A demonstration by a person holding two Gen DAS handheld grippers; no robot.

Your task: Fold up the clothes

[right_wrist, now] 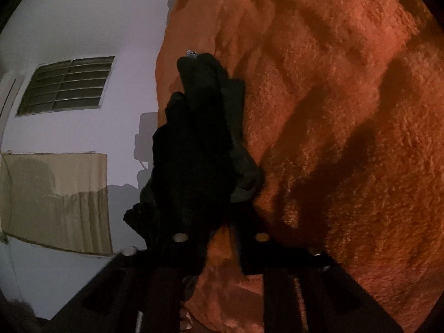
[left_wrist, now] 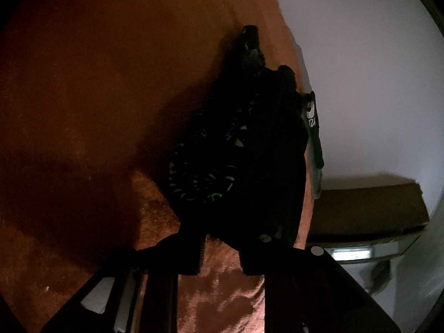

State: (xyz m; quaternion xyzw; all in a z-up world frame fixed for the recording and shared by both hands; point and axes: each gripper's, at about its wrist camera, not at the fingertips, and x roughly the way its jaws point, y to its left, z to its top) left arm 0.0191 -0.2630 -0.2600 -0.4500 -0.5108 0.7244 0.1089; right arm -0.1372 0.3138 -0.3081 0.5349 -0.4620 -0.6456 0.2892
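Note:
A dark black garment (left_wrist: 249,144) with a faint green-white print lies bunched on an orange fleece blanket (left_wrist: 83,97). In the left wrist view my left gripper (left_wrist: 222,252) stands open just short of the garment's near edge, which drapes over its right finger. In the right wrist view the same black garment (right_wrist: 194,152) lies along the blanket's (right_wrist: 347,111) left edge. My right gripper (right_wrist: 222,249) is open, with the cloth lying over its left finger (right_wrist: 177,249). The fingertips are dark and hard to make out.
A pale wall (left_wrist: 374,83) lies beyond the blanket's edge. A brown cardboard box (left_wrist: 369,208) stands by it, and in the right wrist view a barred vent (right_wrist: 69,83) and a beige cardboard sheet (right_wrist: 55,199) are on the wall. A dark tagged item (left_wrist: 313,127) hangs at the blanket's edge.

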